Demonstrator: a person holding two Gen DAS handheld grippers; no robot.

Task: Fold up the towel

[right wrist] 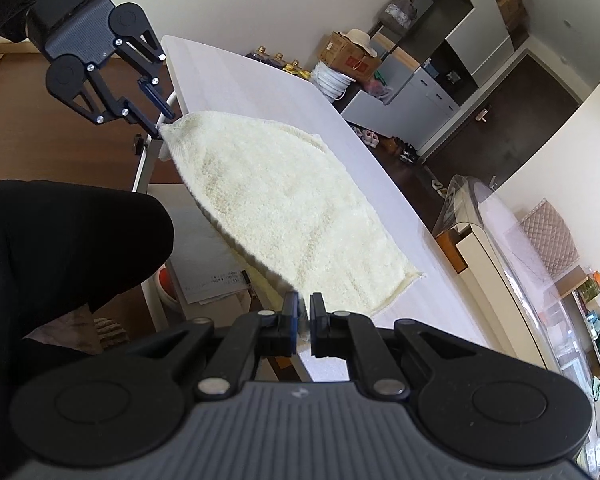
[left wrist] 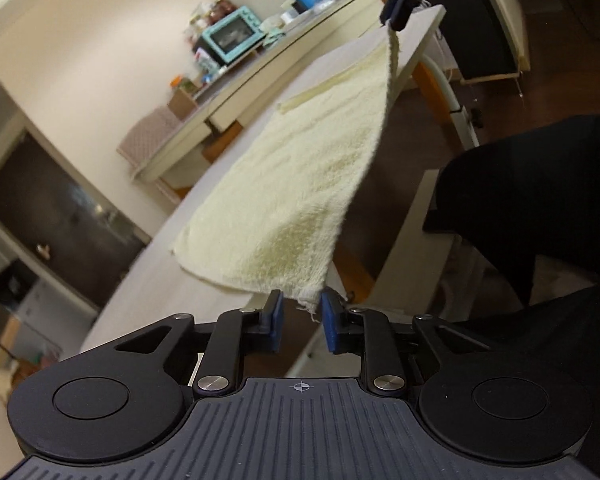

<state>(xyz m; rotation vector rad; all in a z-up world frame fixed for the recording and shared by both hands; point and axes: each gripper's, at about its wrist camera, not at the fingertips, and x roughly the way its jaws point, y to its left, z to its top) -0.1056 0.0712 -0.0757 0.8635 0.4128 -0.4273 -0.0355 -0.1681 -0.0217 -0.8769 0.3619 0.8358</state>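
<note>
Nearest to the left wrist camera, at the bottom centre of the frame, the left tool [left wrist: 300, 314] has its two blue pads set apart, and a frayed corner of the cream towel [left wrist: 300, 184] sits between them. That corner seems to touch the right pad only, so I judge this hold to be loose or not closed. At the top of the same frame, the right tool [left wrist: 398, 12] pinches the other near corner, and the towel edge hangs stretched between the two tools, lifted above the edge of the white desk [left wrist: 160, 280].

From the right wrist camera, the right tool [right wrist: 304, 312] has its fingers almost together on the towel [right wrist: 284, 204] edge at the bottom centre. The left tool [right wrist: 162, 118] is seen in the upper left, its tips at the far corner. The far half of the towel lies flat on the desk [right wrist: 240, 76].

My judgement: the first fold is in hand, with the near edge raised. The next move calls for a firm hold by the left tool, then for carrying both corners together over the towel toward its far edge and laying them down evenly.
</note>
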